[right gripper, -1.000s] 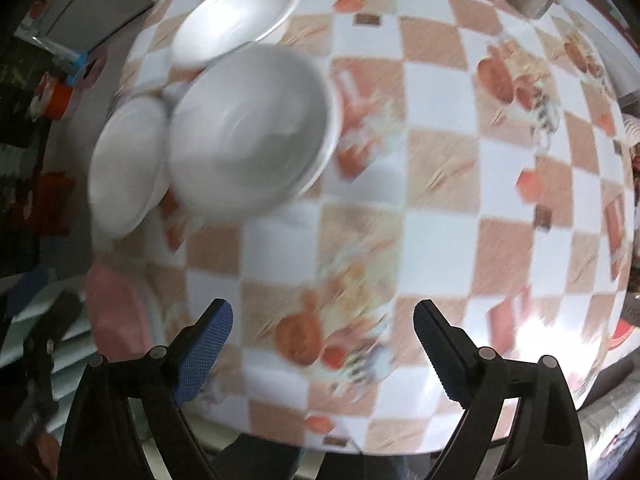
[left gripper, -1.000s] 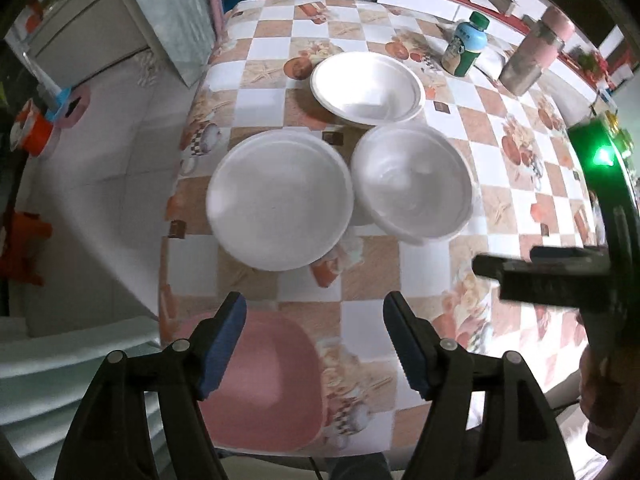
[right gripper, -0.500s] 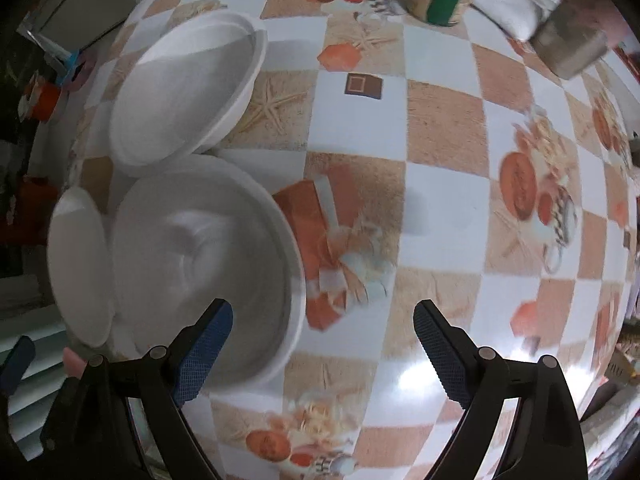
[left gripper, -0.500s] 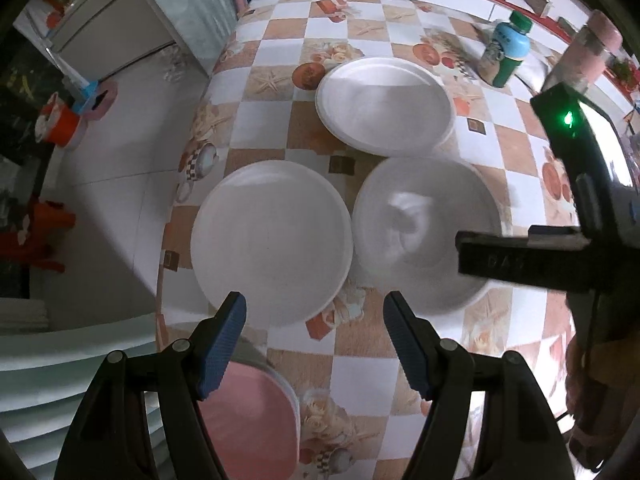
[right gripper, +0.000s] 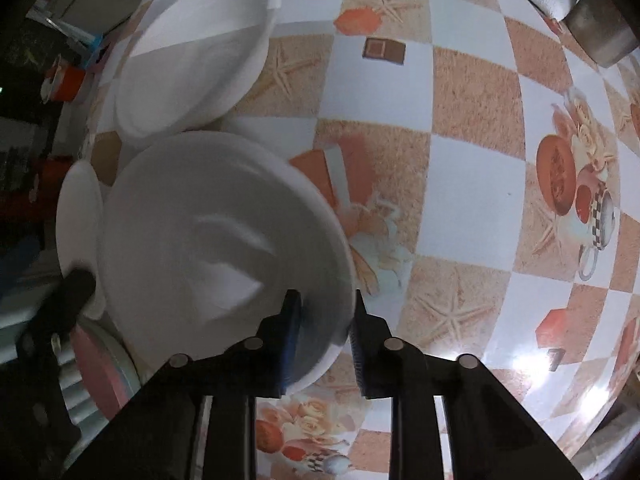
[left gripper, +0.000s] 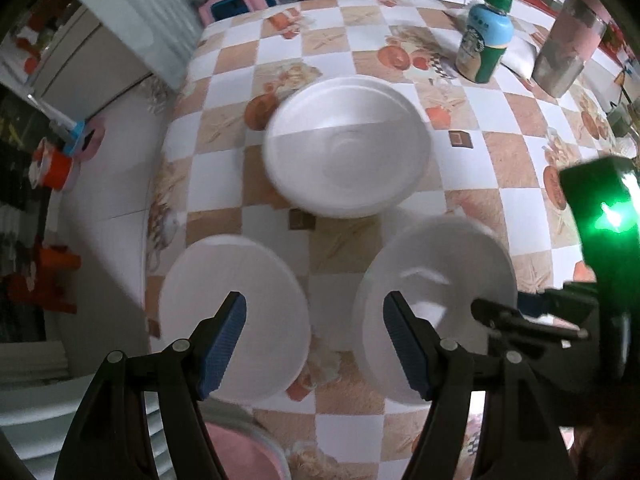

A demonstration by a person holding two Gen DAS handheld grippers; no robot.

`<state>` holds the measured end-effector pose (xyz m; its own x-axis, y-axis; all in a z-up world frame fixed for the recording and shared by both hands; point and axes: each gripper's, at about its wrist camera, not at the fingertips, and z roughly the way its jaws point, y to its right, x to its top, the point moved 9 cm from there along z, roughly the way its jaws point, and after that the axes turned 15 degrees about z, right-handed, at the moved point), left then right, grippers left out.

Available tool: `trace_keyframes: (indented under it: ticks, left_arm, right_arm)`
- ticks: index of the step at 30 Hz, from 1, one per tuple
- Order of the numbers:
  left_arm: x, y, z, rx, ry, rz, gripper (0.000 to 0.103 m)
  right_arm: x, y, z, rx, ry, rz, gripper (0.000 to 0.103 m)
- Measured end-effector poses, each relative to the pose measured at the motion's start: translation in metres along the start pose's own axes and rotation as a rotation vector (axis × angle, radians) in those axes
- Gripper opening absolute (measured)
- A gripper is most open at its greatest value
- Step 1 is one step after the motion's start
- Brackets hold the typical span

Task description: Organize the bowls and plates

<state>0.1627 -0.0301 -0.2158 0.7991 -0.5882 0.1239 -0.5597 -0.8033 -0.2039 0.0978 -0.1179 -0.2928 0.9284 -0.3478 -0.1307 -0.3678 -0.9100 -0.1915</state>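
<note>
Three white foam dishes sit on the checkered tablecloth. A flat plate (left gripper: 236,312) lies at near left, a bowl (left gripper: 436,304) at near right, and another bowl (left gripper: 348,148) behind them. My left gripper (left gripper: 314,328) is open and empty, hovering above the gap between plate and near bowl. My right gripper (right gripper: 324,320) is shut on the near bowl's (right gripper: 216,240) rim, one finger inside and one outside. It also shows in the left wrist view (left gripper: 520,316). The far bowl (right gripper: 196,56) and the plate (right gripper: 78,224) show in the right wrist view.
A green-capped drink bottle (left gripper: 484,40) and a metal-and-pink cup (left gripper: 568,52) stand at the table's far right. A pink stool seat (left gripper: 244,452) is below the near table edge. The table's left edge (left gripper: 160,184) drops to a tiled floor.
My right gripper has moved in and closed on the near bowl's rim. My left gripper has moved forward over the dishes, staying open.
</note>
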Motion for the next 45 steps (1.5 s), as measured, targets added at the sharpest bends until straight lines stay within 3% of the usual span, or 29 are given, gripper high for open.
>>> trace_keyframes:
  ticks: [7, 12, 14, 16, 24, 29, 31, 33, 38, 39, 40, 42, 45]
  left_arm:
    - [0.006, 0.046, 0.019, -0.065, -0.048, 0.099, 0.074]
    - [-0.010, 0.084, 0.033, -0.176, -0.126, 0.129, 0.035]
    - [-0.023, 0.100, 0.039, -0.219, -0.157, 0.142, 0.025]
    - [-0.034, 0.113, 0.040, -0.230, -0.170, 0.165, 0.024]
    - [-0.094, 0.164, 0.026, -0.269, -0.194, 0.273, 0.024]
    - [-0.114, 0.179, 0.019, -0.264, -0.191, 0.324, 0.027]
    - [-0.115, 0.179, 0.017, -0.248, -0.193, 0.331, 0.037]
    - [-0.115, 0.176, 0.011, -0.229, -0.177, 0.337, 0.058]
    - [-0.119, 0.169, -0.011, -0.241, -0.122, 0.366, 0.068]
    - [-0.121, 0.167, -0.015, -0.244, -0.114, 0.369, 0.070]
    - [-0.120, 0.166, -0.017, -0.246, -0.109, 0.370, 0.070]
    - [-0.125, 0.159, -0.024, -0.255, -0.099, 0.368, 0.070]
    - [-0.122, 0.125, -0.031, -0.255, -0.086, 0.345, 0.070]
  right_arm:
    - [-0.009, 0.034, -0.028, 0.020, -0.003, 0.001, 0.022]
    - [-0.024, 0.067, -0.034, 0.024, -0.023, 0.020, 0.022]
    - [-0.036, 0.082, -0.035, 0.029, -0.033, 0.029, 0.022]
    - [-0.046, 0.093, -0.038, 0.026, -0.043, 0.032, 0.022]
    - [-0.107, 0.128, -0.041, 0.000, -0.092, 0.016, 0.022]
    - [-0.136, 0.145, -0.040, -0.011, -0.110, 0.022, 0.023]
    - [-0.137, 0.149, -0.040, -0.013, -0.115, 0.030, 0.023]
    - [-0.136, 0.147, -0.041, -0.023, -0.106, 0.026, 0.023]
    - [-0.137, 0.144, -0.056, -0.023, -0.083, 0.017, 0.023]
    - [-0.135, 0.147, -0.060, -0.028, -0.076, 0.023, 0.029]
    - [-0.136, 0.156, -0.064, -0.033, -0.065, 0.031, 0.052]
    - [-0.129, 0.164, -0.075, -0.035, -0.035, 0.047, 0.078]
    - [-0.112, 0.175, -0.094, -0.027, 0.003, 0.075, 0.078]
